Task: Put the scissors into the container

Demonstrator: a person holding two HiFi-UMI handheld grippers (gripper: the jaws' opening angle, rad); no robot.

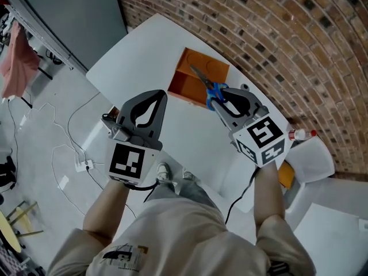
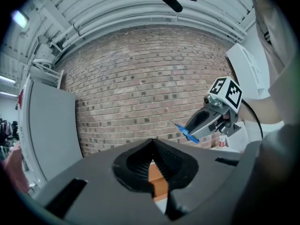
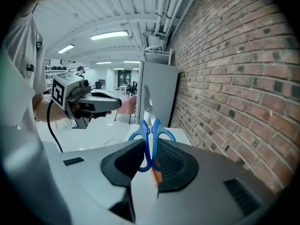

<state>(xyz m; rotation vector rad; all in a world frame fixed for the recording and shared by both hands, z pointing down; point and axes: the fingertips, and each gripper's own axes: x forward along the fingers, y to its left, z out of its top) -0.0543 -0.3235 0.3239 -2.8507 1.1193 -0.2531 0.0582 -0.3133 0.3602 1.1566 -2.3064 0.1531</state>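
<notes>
Blue-handled scissors (image 1: 211, 89) are held in my right gripper (image 1: 218, 98), which is shut on the handles, with the blades pointing away over the orange container (image 1: 185, 84) on the white table. In the right gripper view the scissors (image 3: 150, 142) stand upright between the jaws of the right gripper (image 3: 150, 162), and a sliver of the orange container (image 3: 157, 175) shows below. My left gripper (image 1: 154, 98) hovers left of the container, shut and holding nothing. From the left gripper view, the left gripper (image 2: 152, 144) points at the container (image 2: 157, 183), with the right gripper (image 2: 202, 123) and scissors (image 2: 187, 133) off to the right.
The white table (image 1: 149, 45) runs along a brick wall (image 1: 276, 33). A small white bottle with a red cap (image 1: 301, 134) and a white chair (image 1: 313, 161) are to the right. A grey cabinet (image 1: 75, 10) stands at the far left, and cables (image 1: 69, 148) lie on the floor.
</notes>
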